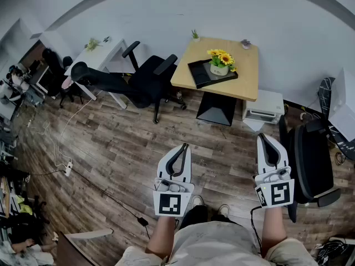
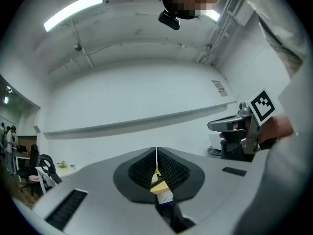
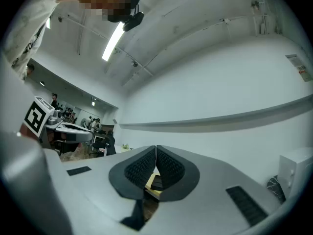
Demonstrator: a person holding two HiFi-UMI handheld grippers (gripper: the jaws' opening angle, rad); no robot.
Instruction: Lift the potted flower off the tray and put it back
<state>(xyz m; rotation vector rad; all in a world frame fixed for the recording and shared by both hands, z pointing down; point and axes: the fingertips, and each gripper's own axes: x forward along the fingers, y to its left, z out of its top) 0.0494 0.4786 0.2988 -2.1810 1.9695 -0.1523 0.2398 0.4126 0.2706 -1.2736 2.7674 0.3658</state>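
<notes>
A potted flower (image 1: 221, 62) with yellow blooms in a white pot stands on a dark tray (image 1: 201, 73) on a wooden table (image 1: 244, 76) far ahead. My left gripper (image 1: 180, 150) and right gripper (image 1: 265, 140) are held out level over the floor, well short of the table. Both are shut with nothing between the pads. In the left gripper view the shut left gripper (image 2: 156, 153) shows a sliver of the table and pot through the gap below. The right gripper (image 3: 156, 152) in its own view is shut too.
A black office chair (image 1: 145, 79) stands left of the table and another black chair (image 1: 312, 162) is close on my right. A white box (image 1: 264, 107) sits on the floor by the table. A cable with a power strip (image 1: 67, 168) runs across the wooden floor at left.
</notes>
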